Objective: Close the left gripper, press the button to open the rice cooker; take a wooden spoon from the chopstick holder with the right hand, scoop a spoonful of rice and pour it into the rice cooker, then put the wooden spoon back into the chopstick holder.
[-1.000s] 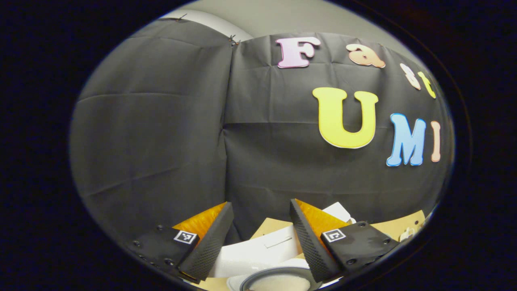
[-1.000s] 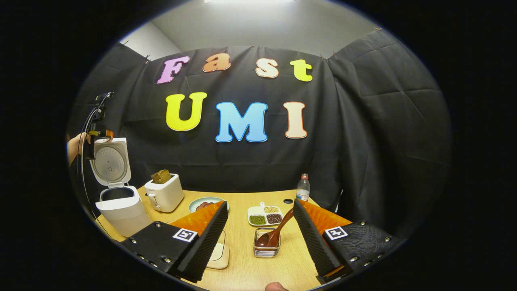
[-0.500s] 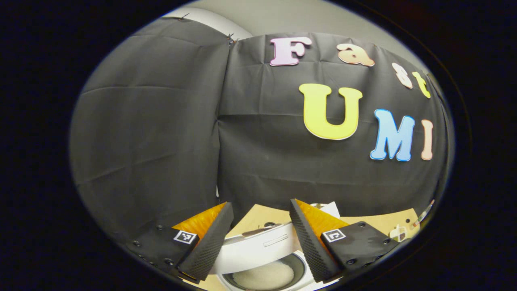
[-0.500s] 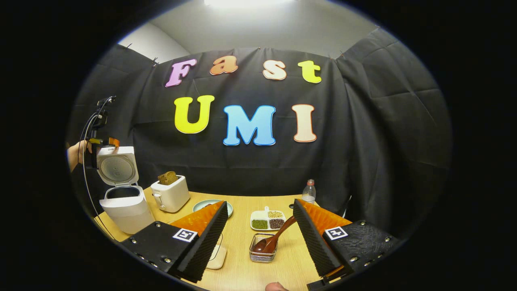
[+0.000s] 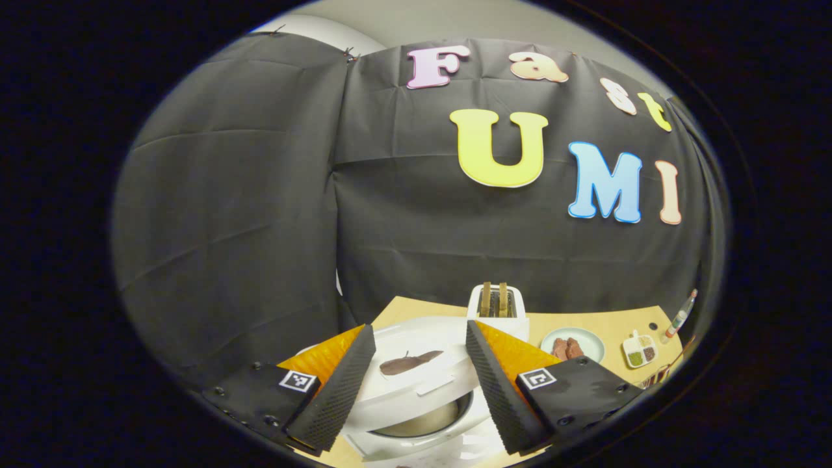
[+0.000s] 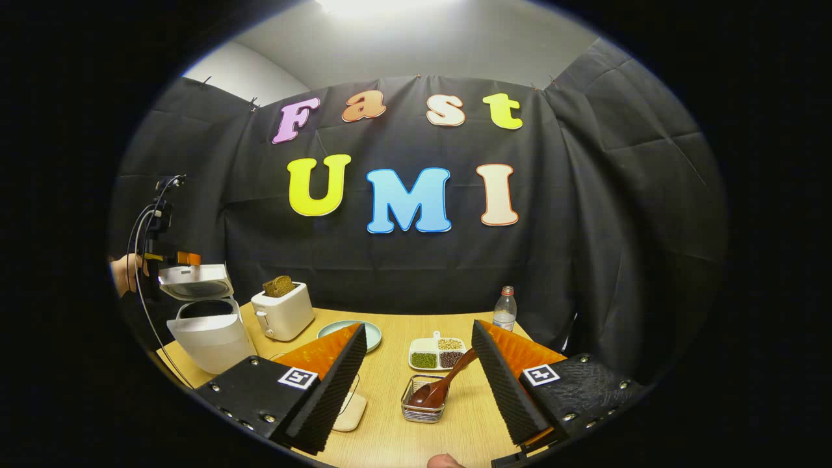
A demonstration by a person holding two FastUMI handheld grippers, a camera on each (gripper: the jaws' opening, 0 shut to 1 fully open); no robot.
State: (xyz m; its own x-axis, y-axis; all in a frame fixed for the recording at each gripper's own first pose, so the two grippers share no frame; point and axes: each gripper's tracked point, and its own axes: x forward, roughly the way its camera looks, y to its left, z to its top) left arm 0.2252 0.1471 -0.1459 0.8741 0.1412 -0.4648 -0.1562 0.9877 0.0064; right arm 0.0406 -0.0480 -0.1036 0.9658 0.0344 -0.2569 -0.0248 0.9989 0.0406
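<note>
While the left tool [image 5: 416, 383] hung apart above the rice cooker lid [image 5: 416, 364], the right tool [image 6: 416, 383] sat apart. Wooden spoon [image 6: 442, 380] lay at 12 o'clock from it, handle toward 1 o'clock.

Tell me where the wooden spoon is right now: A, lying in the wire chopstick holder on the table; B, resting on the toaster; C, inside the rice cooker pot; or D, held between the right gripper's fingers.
A: in the right gripper view the wooden spoon lies with its bowl in the chopstick holder on the table, while the right gripper is open and apart from it.
</note>
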